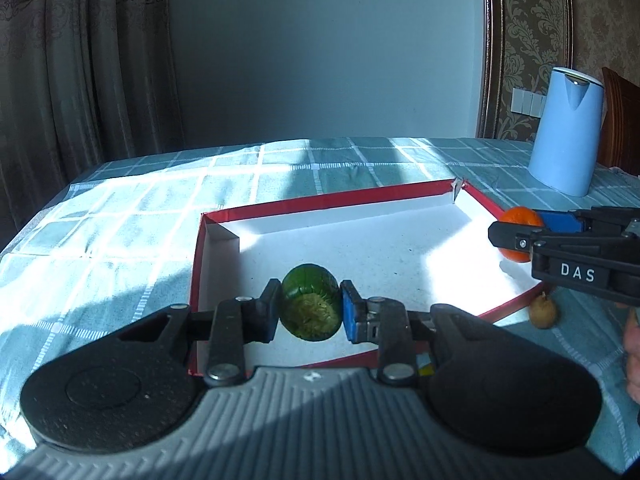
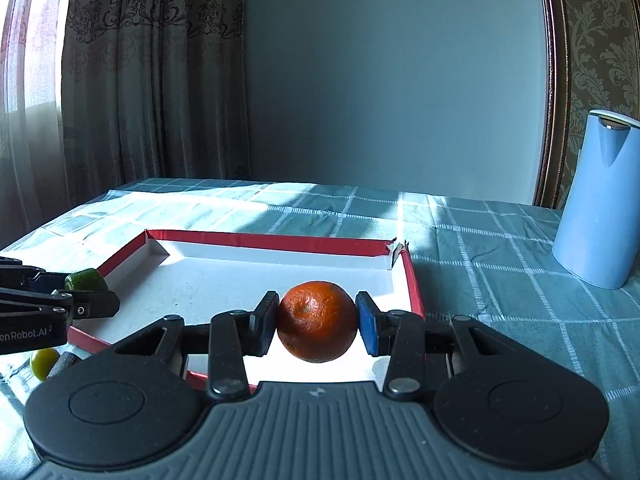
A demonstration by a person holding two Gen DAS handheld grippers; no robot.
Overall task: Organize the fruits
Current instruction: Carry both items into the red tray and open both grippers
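Note:
My left gripper (image 1: 310,309) is shut on a green ribbed fruit (image 1: 310,307), held above the near left part of a shallow red-rimmed white box (image 1: 320,200). My right gripper (image 2: 317,322) is shut on an orange (image 2: 317,320) over the box's (image 2: 276,241) near right part. In the left wrist view the right gripper (image 1: 516,238) comes in from the right with the orange (image 1: 520,220) at its tip. In the right wrist view the left gripper (image 2: 94,294) shows at the left edge with the green fruit (image 2: 86,280).
A brownish small fruit (image 1: 543,311) lies on the checked teal tablecloth (image 1: 120,220) by the box's near right corner. A yellow-green fruit (image 2: 43,362) lies at the box's near left. A tall light-blue jug (image 1: 566,132) stands far right. Curtains hang behind.

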